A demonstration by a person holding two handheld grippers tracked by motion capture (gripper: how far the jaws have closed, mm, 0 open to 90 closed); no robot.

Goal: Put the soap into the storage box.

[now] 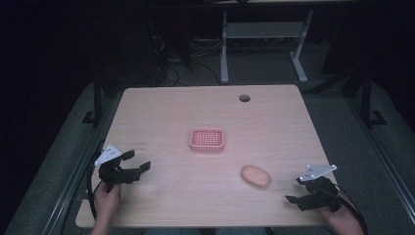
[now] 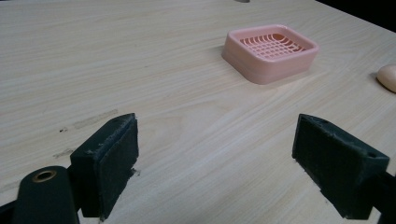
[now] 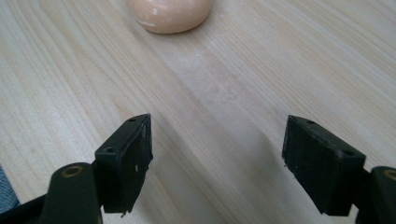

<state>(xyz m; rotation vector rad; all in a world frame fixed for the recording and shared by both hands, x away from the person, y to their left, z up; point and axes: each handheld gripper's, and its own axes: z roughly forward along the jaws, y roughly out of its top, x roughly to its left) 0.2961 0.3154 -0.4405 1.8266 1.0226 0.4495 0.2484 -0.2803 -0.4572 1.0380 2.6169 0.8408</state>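
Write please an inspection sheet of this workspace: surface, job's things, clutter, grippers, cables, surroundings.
Surface: wooden table, pale, with faint scuff marks near the left gripper and a round hole near the far edge.
Job's things: soap, peach, lying bare on the table; pink dish with slotted grid, empty, apart from the soap.
Clutter: nothing seen.
Grippers: left gripper open, empty, near the left front edge; right gripper open, empty, nearest the soap.
Cables: black one trails from each gripper; a tangle on the floor beyond the table.
Surroundings: dark room, white desk frame behind.
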